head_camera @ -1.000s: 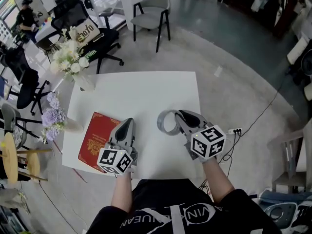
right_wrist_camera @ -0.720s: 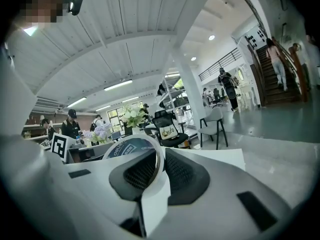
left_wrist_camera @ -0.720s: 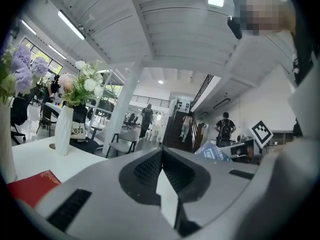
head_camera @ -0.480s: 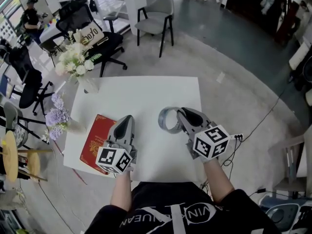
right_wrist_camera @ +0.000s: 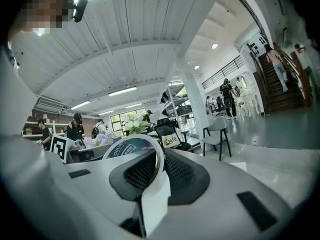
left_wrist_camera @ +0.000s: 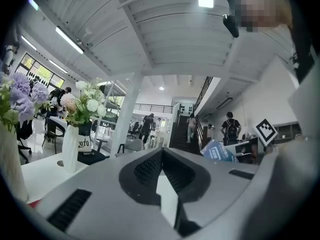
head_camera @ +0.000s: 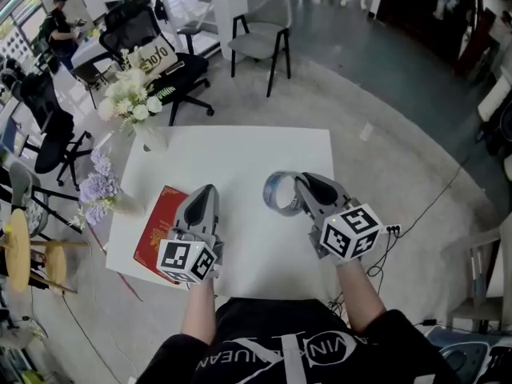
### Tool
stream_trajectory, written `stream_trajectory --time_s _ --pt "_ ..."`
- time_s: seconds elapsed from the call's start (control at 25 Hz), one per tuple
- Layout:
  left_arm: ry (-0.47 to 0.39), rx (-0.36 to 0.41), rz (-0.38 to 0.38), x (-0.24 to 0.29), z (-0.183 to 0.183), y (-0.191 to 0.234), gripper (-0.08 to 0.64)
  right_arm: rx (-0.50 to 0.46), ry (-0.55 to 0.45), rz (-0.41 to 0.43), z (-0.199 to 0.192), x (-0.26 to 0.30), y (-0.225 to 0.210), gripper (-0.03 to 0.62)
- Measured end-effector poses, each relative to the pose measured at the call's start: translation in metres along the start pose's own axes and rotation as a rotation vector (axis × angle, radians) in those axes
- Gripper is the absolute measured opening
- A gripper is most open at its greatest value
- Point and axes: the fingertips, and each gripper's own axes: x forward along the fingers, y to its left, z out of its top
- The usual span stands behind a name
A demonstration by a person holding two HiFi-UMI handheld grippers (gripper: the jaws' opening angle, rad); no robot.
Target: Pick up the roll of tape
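My right gripper [head_camera: 298, 189] is shut on the roll of tape [head_camera: 278, 193], a grey-white ring held above the white table [head_camera: 240, 158], right of its middle. In the right gripper view the roll of tape [right_wrist_camera: 131, 147] stands on edge with its wall pinched between the two jaws of the right gripper [right_wrist_camera: 159, 165]. My left gripper [head_camera: 205, 198] hovers over the table's front left, beside the red book [head_camera: 161, 229]. In the left gripper view the left gripper [left_wrist_camera: 161, 156] has its jaws together with nothing between them.
A vase of white flowers [head_camera: 136, 102] stands at the table's back left corner. Purple flowers [head_camera: 96, 194] hang by the left edge. A grey chair [head_camera: 262, 34] and black office chairs [head_camera: 148, 38] stand beyond the table. A wooden stool [head_camera: 20, 250] is at far left.
Both grippers have risen a little above the table, and the roll of tape has gone up with the right one. The view has shifted slightly.
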Motion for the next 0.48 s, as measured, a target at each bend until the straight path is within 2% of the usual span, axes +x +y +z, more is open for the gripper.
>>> stream_trajectory --time_s 0.48 --pt "-0.002 0.029 0.035 -0.015 0.002 0.003 0.003 0.026 -0.02 0.005 -0.003 -0.004 0.004 0.069"
